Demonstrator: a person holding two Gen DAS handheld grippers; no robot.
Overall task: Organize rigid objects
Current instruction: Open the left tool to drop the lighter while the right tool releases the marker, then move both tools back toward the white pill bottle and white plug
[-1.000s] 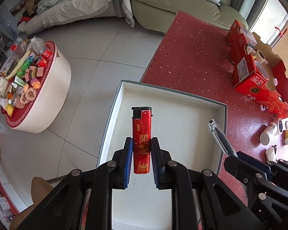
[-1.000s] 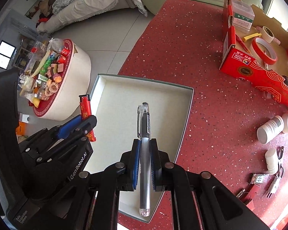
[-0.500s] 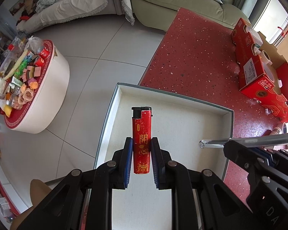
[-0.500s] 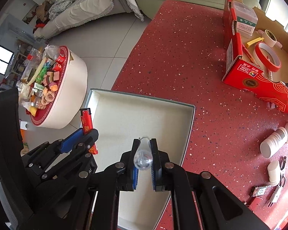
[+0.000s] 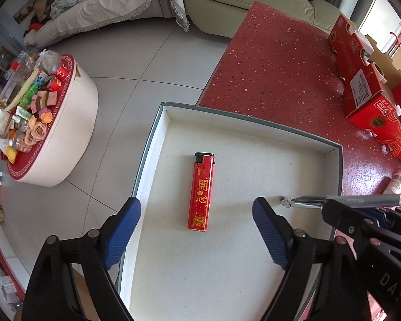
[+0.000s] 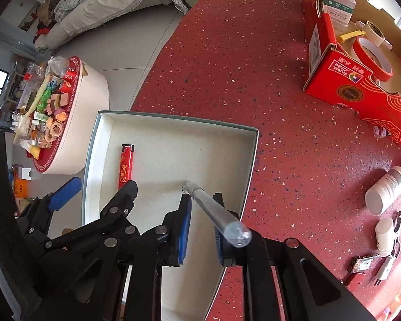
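Note:
A red lighter lies flat on the floor of the shallow white box; it also shows in the right wrist view. My left gripper is open above it, with one blue pad on each side and clear of it. A clear pen leans tip-down into the box, resting against the right pad of my right gripper, whose jaws stand apart. The pen also shows in the left wrist view.
The box sits at the edge of a red speckled table. Red cartons with tape rolls stand far right. White bottles and small items lie to the right. A round white side table full of clutter stands on the floor to the left.
My left gripper opened and let go of the lighter, which now lies in the box. My right gripper's jaws parted and the pen tilted tip-down into the box.

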